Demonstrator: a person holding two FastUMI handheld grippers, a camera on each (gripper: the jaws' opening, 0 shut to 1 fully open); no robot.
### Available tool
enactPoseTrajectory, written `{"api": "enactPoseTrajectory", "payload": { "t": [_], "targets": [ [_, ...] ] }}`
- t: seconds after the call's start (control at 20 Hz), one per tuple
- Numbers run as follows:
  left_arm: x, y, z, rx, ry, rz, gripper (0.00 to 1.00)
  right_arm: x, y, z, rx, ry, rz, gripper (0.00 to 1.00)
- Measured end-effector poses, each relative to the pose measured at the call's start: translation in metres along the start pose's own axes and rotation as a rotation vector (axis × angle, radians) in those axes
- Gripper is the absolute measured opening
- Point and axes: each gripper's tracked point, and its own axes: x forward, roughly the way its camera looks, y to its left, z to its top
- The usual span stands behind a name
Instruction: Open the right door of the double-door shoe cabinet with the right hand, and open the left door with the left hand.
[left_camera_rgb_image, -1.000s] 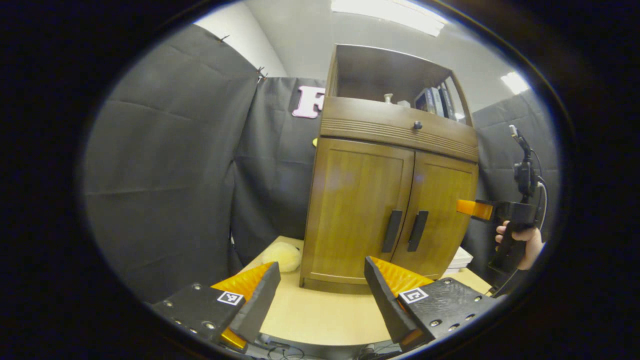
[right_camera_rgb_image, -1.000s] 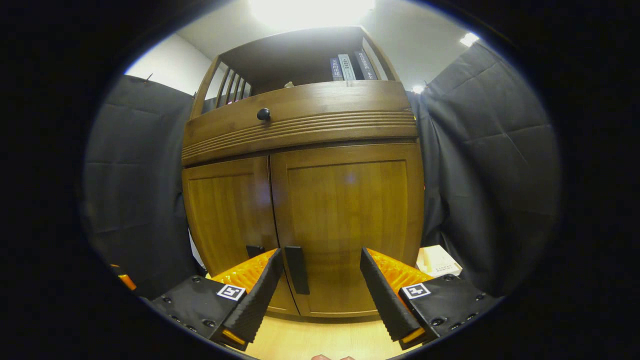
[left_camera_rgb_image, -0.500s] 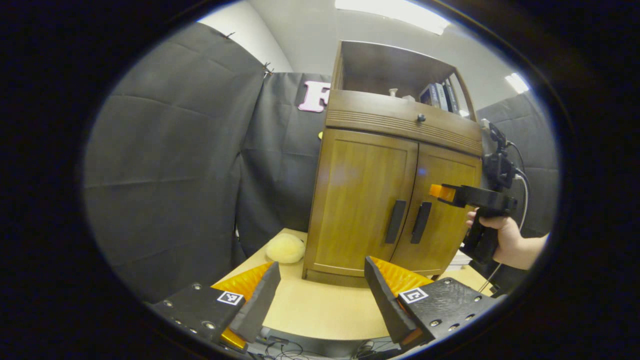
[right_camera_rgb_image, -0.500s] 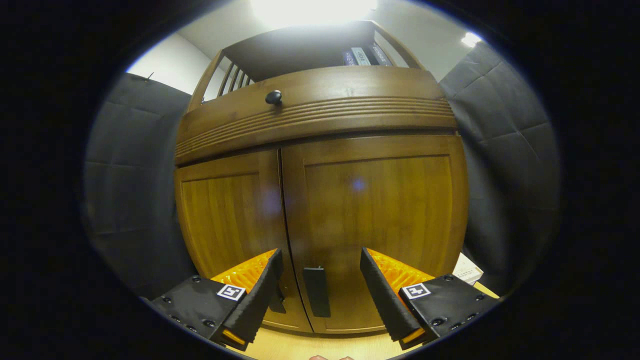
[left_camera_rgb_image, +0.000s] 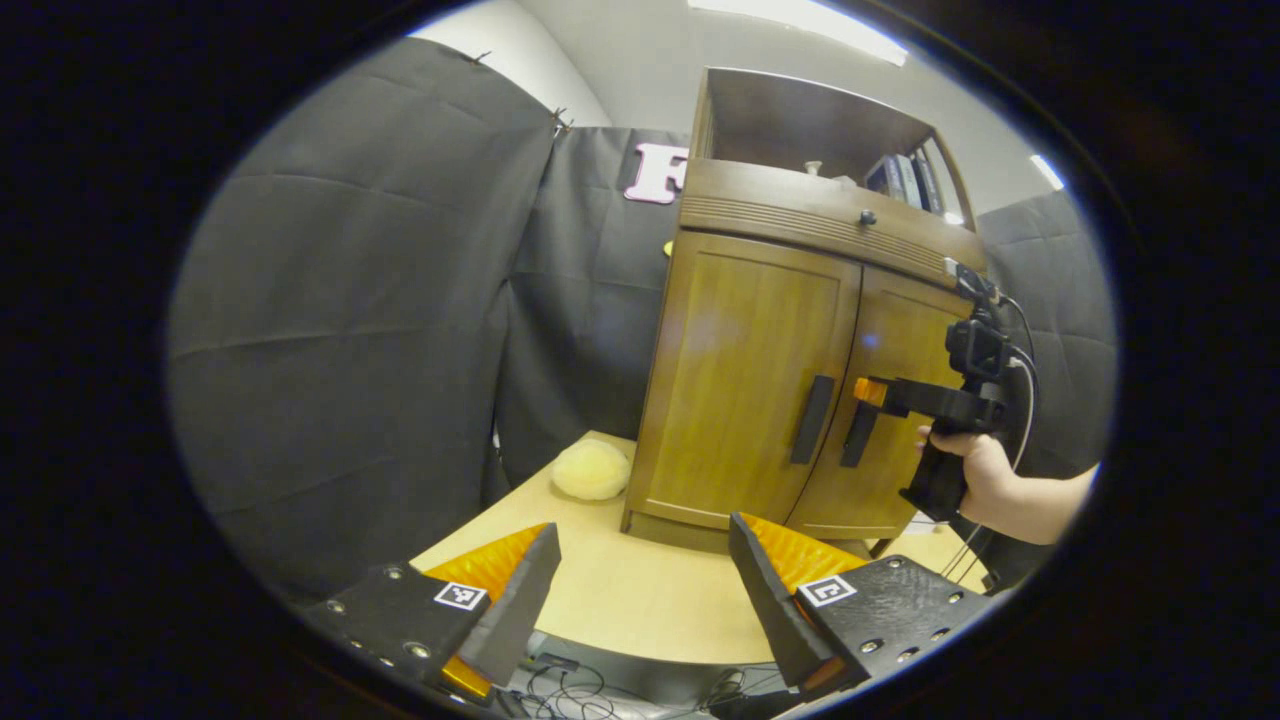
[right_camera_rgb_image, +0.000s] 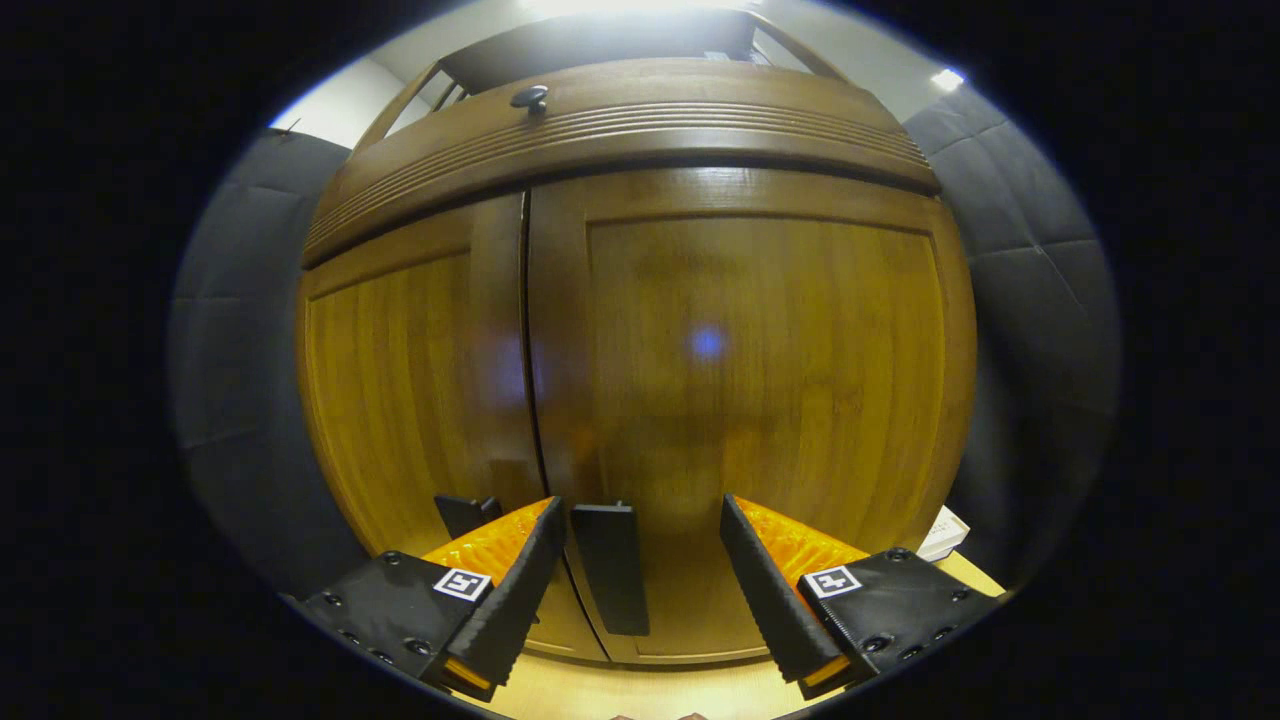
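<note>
In the left gripper view the left gripper (left_camera_rgb_image: 640, 590) hangs low at the near edge of the worktop (left_camera_rgb_image: 640, 610) with its jaws spread wide and nothing between them, well short of the shoe cabinet (left_camera_rgb_image: 800, 350). Beyond it a pale yellow soft lump (left_camera_rgb_image: 592, 469) lies on the worktop just beside the cabinet's left front corner. The cabinet stands on the worktop with both doors closed, the left door (left_camera_rgb_image: 750, 370) and the right door (left_camera_rgb_image: 900, 400) meeting at a seam flanked by two dark upright handles. A hand (left_camera_rgb_image: 975, 475) holds the right gripper (left_camera_rgb_image: 868, 391) level in front of the right door, its tip at the right door handle (left_camera_rgb_image: 856, 435). In the right gripper view that gripper's jaws are wide apart, and the right door handle stands between the fingers, closer to the left finger, with no pad pressing on it; the left door handle (right_camera_rgb_image: 465, 512) shows just outside the left finger. Above the doors runs a grooved drawer front with a small dark knob (right_camera_rgb_image: 529, 96), and books (left_camera_rgb_image: 905, 180) stand on the open shelf on top.
</note>
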Motion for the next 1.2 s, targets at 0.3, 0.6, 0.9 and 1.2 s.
{"api": "enactPoseTrajectory", "payload": {
  "t": [0.3,0.6,0.9,1.2],
  "targets": [
    [-0.001,0.0,-0.002,0.009,0.018,0.004,0.99,0.009,0.005,-0.016,-0.013,0.034,0.001,0.87],
    [0.001,-0.002,-0.001,0.018,0.019,-0.021,0.99,0.012,0.017,-0.033,0.015,0.097,0.047,0.47],
    [0.004,-0.003,0.001,0.016,0.007,-0.033,0.99,0.016,0.011,-0.033,-0.026,0.081,0.06,0.23],
    [0.004,-0.005,0.003,0.024,0.01,-0.052,0.99,0.011,0.012,-0.035,-0.028,0.098,0.117,0.04]
  ]
}}
